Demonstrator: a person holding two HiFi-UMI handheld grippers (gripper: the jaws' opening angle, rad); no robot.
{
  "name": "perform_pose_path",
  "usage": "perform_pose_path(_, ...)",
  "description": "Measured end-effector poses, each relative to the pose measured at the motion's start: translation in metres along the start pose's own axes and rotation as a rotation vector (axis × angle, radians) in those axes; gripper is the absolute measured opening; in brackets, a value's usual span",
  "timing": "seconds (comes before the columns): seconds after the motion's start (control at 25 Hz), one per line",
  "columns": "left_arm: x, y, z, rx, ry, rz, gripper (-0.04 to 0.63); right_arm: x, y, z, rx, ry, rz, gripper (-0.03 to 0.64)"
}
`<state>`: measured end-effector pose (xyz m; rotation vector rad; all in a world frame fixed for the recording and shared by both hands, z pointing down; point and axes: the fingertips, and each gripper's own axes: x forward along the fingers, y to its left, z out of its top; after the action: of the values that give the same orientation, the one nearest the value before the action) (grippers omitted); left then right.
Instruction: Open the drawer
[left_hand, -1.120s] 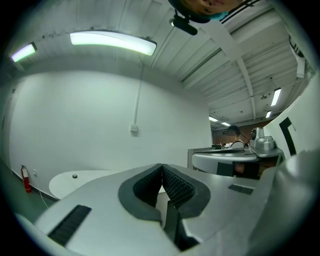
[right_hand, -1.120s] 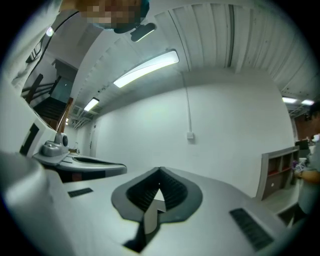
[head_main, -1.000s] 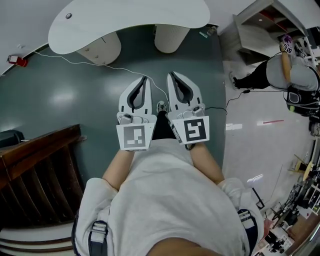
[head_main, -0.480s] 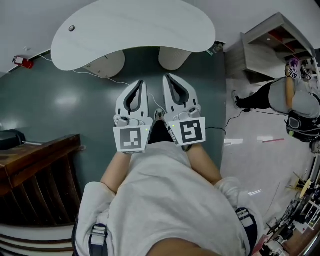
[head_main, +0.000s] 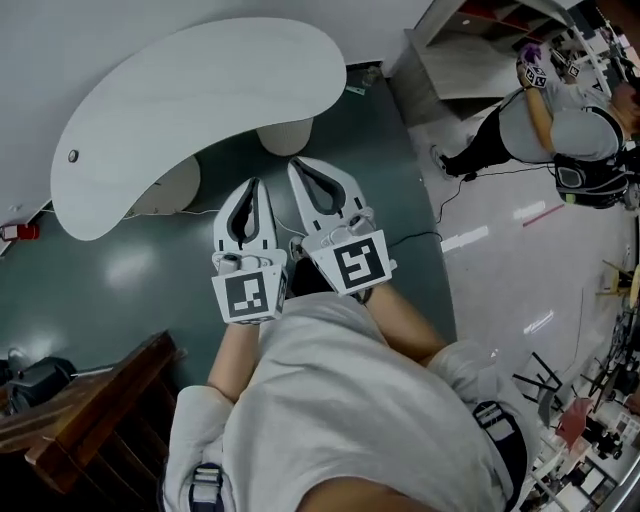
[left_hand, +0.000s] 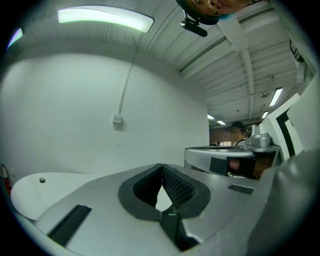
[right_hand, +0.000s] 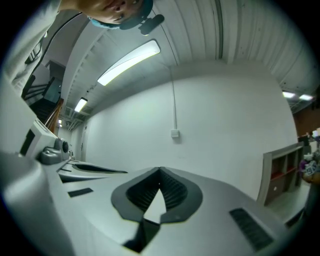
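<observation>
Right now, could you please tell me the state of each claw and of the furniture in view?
Left claw: shut, empty.
Right claw: shut, empty.
Table: upright.
Shelf: upright, open-fronted.

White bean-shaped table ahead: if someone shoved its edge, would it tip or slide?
Probably steady: the table stands on two broad round pedestals, so tipping looks unlikely. The top overhangs them widely, so a hard press at an end might rock it. On the glossy floor it could slide rather than topple.
</observation>
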<state>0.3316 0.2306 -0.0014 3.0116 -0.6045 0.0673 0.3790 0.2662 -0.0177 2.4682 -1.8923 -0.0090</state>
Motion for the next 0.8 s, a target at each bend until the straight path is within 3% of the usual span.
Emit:
perform_pose_path(0.2,0.025,-0.003,-0.004,-0.012,0.025,-0.021,0.008,0.008,-0.015,-0.008,0.013,0.03,-0.019,0.014)
perform_pose_path(0.32,0.023,0.018,-0.015,-0.017,0.055,0.029,0.008,0.023,0.002,-0.017,0.011,0.05,0.055,0.014)
perform_pose_path(0.56,0.017,0.081,-0.022,0.002,0.079,0.187,0.008,0.08,0.043,-0.035,0.019,0.078,0.24,0.014)
perform_pose_path(0.8,-0.053,0.165,-0.044,-0.021,0.113,0.464,0.008,0.122,0.139,-0.05,0.01,0.058,0.532,0.014)
